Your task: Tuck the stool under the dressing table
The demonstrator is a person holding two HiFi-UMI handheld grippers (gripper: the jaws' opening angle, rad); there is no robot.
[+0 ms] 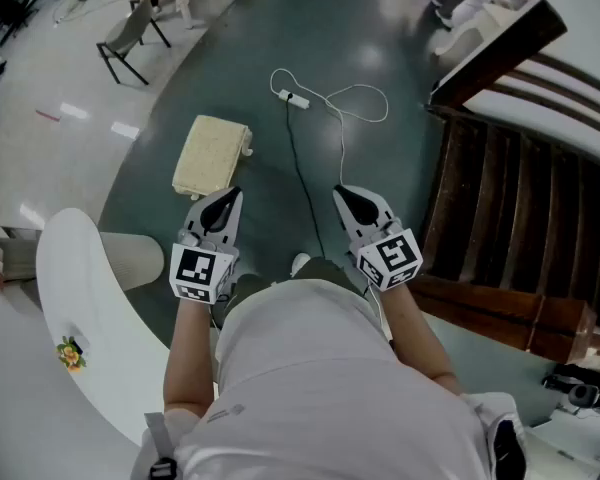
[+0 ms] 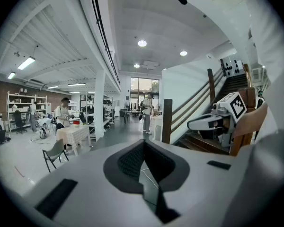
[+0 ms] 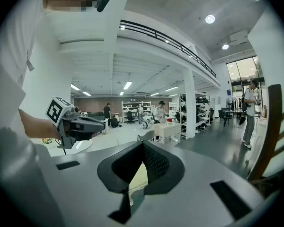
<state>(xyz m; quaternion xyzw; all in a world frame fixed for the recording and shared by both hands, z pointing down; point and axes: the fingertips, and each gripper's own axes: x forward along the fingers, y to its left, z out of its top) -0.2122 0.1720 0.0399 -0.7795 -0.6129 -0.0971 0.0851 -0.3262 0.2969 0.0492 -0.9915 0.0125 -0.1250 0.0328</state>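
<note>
Hanging side by side in front of the person, the left gripper (image 1: 230, 200) and the right gripper (image 1: 346, 198) both have their jaws pressed together with nothing between them, each tilted slightly downward.

The cream rectangular padded stool (image 1: 212, 155) stands on the dark green glossy floor (image 1: 280, 48), just beyond the left gripper's tip and apart from the white curved-edged dressing table (image 1: 80, 298), which lies at the near left. It has not been tucked in yet.

The stool's cushioned top looks soft and would probably give under narrow pads, so a pinch there may slip. A firmer hold is likely at the seat's edge or on a leg, though the legs are hidden beneath the cushion from here. It appears light, and the smooth floor should let it slide rather than need lifting. The white cable with a plug strip (image 1: 293, 98) trails beside it on the right and could snag.

Counted: one stool, one dressing table, two grippers, one cable, and one folding chair (image 1: 130, 36) at the far left.
</note>
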